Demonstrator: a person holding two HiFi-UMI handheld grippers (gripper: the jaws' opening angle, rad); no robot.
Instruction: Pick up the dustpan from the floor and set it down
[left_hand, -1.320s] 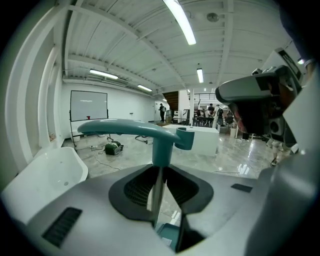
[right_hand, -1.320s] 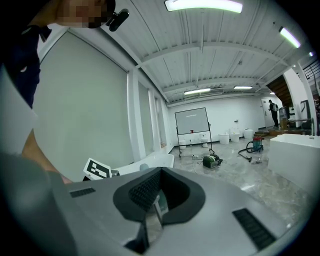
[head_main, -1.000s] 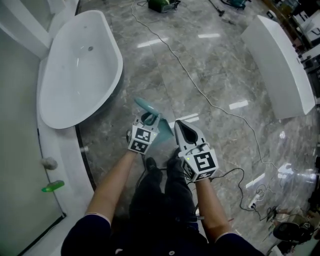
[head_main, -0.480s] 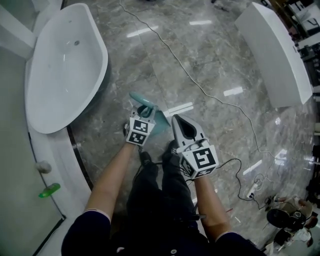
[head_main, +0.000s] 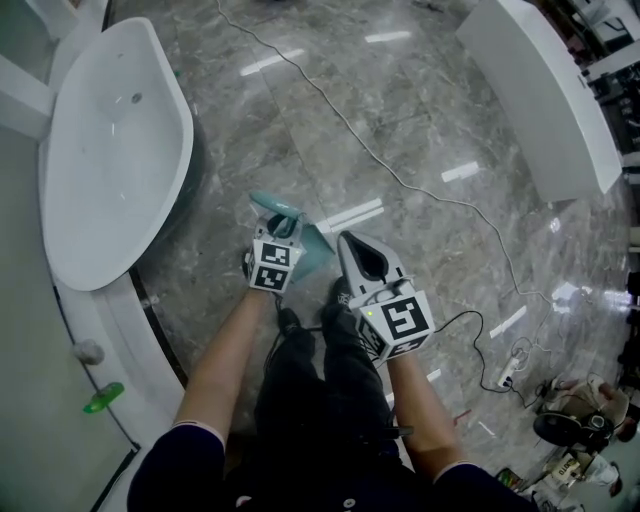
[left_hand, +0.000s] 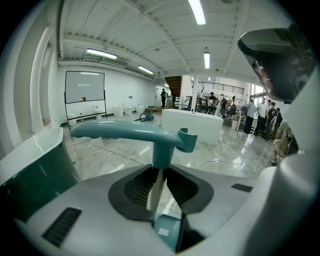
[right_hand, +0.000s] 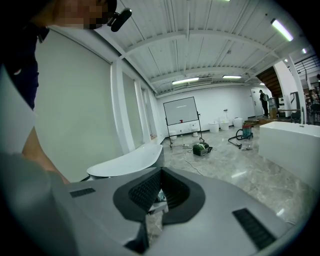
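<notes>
The teal dustpan hangs by its upright handle from my left gripper, low over the marble floor; I cannot tell whether it touches the floor. In the left gripper view the handle's curved top stands above my left gripper, whose jaws are shut on the handle's stem. My right gripper is just right of the pan, beside it and apart from it. In its own view the right gripper is shut with nothing held.
A white bathtub stands at the left and another white tub at the upper right. A thin cable crosses the floor to a power strip. A green bottle lies on the left ledge. People stand far off.
My left gripper has sunk toward the floor with the dustpan still in it. The right gripper has shifted a little alongside. Both jaws are as before.
</notes>
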